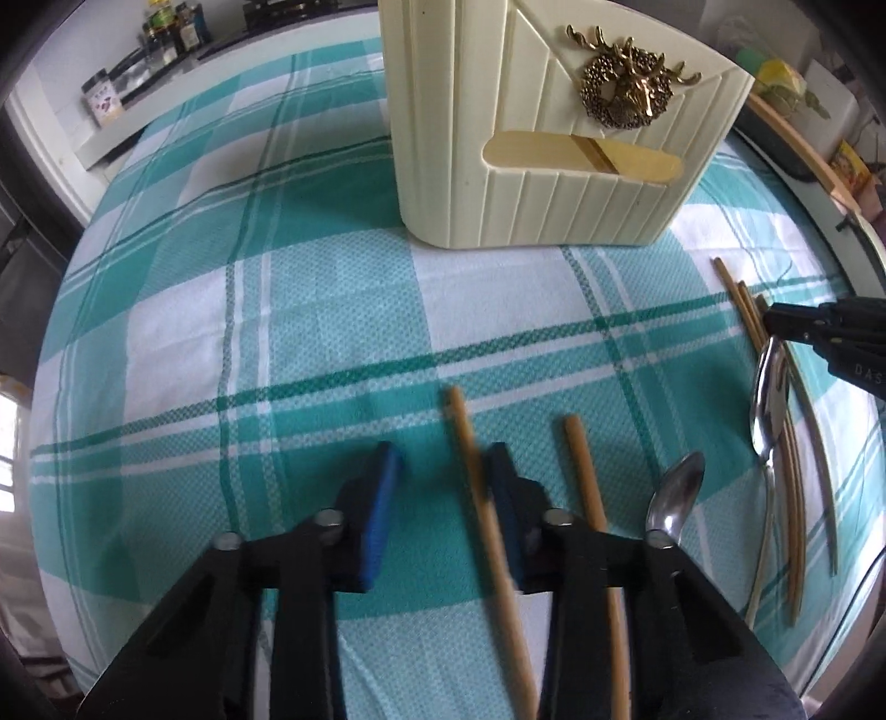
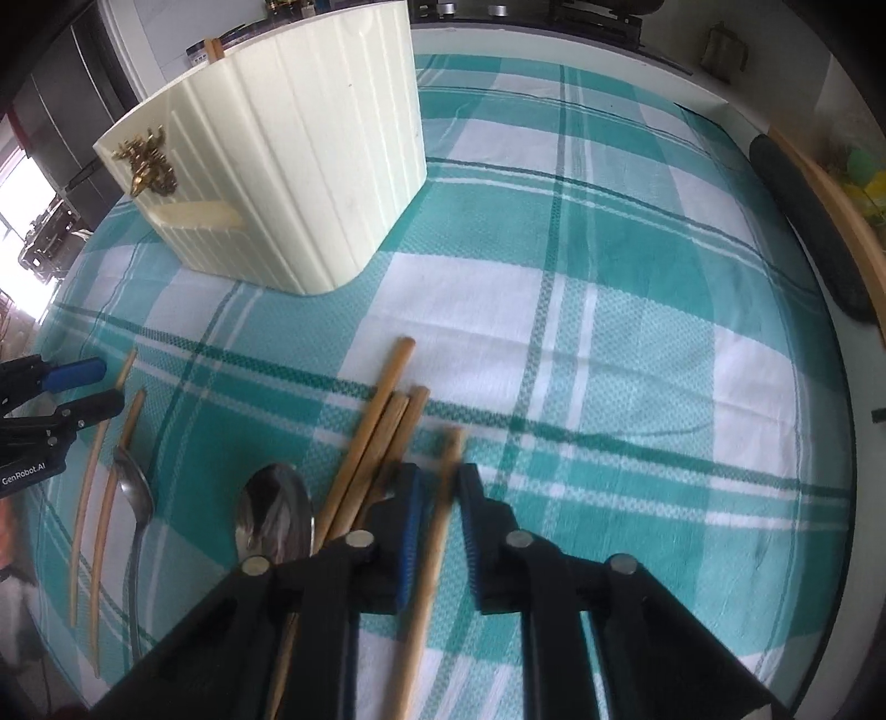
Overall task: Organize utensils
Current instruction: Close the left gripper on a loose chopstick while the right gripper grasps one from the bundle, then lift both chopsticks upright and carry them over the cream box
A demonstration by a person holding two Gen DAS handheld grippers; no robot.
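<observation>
A cream ribbed utensil holder [image 1: 531, 183] [image 2: 310, 166] with a brass ornament stands on the teal plaid cloth. My left gripper [image 1: 443, 487] is open; a wooden chopstick [image 1: 462, 426] lies between its jaws, close against the right finger. A second chopstick [image 1: 581, 471] and a steel spoon [image 1: 675, 498] lie just to its right. My right gripper [image 2: 440, 498] is shut on a single chopstick [image 2: 448, 448]. Beside it lie three more chopsticks [image 2: 382, 421] and a large spoon [image 2: 274, 515]. The left gripper [image 2: 99, 387] shows at the far left of the right wrist view.
The plaid cloth [image 2: 609, 332] covers the table. A dark long object [image 2: 803, 221] on a wooden-rimmed piece lies along the right edge. Bottles [image 1: 166, 33] and a jar [image 1: 102, 102] stand on a counter behind.
</observation>
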